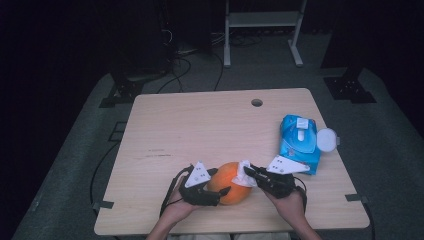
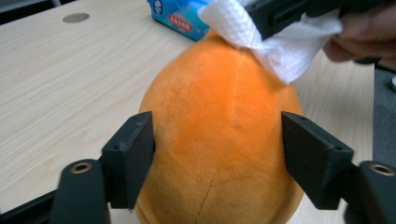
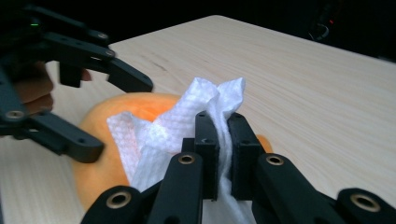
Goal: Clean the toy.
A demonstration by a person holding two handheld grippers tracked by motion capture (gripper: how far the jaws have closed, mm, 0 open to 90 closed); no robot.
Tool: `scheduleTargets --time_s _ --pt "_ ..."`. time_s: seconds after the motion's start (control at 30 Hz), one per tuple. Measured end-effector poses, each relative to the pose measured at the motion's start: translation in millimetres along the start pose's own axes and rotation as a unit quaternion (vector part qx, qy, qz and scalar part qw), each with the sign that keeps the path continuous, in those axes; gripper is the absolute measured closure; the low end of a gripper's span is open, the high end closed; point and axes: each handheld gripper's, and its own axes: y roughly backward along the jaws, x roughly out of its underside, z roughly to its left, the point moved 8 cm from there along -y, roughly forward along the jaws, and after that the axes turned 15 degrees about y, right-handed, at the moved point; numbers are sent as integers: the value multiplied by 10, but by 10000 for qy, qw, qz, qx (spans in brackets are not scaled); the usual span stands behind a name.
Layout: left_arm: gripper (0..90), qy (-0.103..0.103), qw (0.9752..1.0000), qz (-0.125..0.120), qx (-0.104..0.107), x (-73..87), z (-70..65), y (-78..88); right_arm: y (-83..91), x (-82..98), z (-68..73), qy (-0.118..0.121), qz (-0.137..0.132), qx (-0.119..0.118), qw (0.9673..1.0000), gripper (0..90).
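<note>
Two tongs engaged: left tongs (image 1: 220,192) brace orange plush (image 1: 232,182); right tongs (image 1: 248,172) clamp white wipe (image 1: 244,176) against it. Wiping under way, unfinished.

One orange plush fruit (image 1: 231,186) sits on the surface (image 1: 200,130). One white wipe (image 1: 244,175) rests against it. One blue wipe packet (image 1: 299,142), one white round lid (image 1: 327,139) beside it. Two grippers: left gripper (image 1: 218,187), right gripper (image 1: 250,172).
</note>
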Motion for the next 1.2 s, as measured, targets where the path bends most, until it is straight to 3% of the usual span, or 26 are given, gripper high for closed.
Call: scheduleTargets --time_s 0.1,0.17,0.27,0.47,0.5,0.57,0.63,0.7,0.87,0.97,1.07,1.13,1.2 --pt "202 -300 9995 57 -52 -17 -107 -80 -25 -52 85 -29 -92 -99 9999 833" --pt "227 -339 9994 77 -34 5 -104 -80 -39 -101 163 79 -156 -218 9996 832" --pt "280 -195 9998 56 42 35 -16 -20 -22 -94 118 110 -157 -166 9997 833" --pt "256 107 9999 -13 18 20 111 61 3 139 -126 -396 54 151 9991 833" --pt "213 88 9999 -51 36 -2 90 59 -10 154 -115 -535 -2 87 9985 833" --pt "197 -2 9999 -99 125 -22 23 38 -32 107 -47 -423 -70 32 9991 833" --pt "213 -82 9999 -34 83 -7 10 22 -28 33 18 -402 -223 -108 9989 833" --pt "256 7 10000 -14 72 8 63 38 -28 37 25 -368 -230 -116 9990 833" --pt "279 393 9992 -76 16 26 211 68 -92 237 -14 -831 -101 -259 9962 834" --pt "279 464 9989 -102 27 30 225 61 -81 182 45 -854 -218 -349 9955 834" --pt "279 434 9990 -72 104 36 189 29 -48 39 109 -709 -426 -450 9956 833" --pt "279 380 9992 -48 110 38 167 27 -63 33 113 -591 -349 -382 9969 833" --pt "279 357 9992 -46 157 42 151 20 -78 100 60 -744 -312 -363 9961 832"
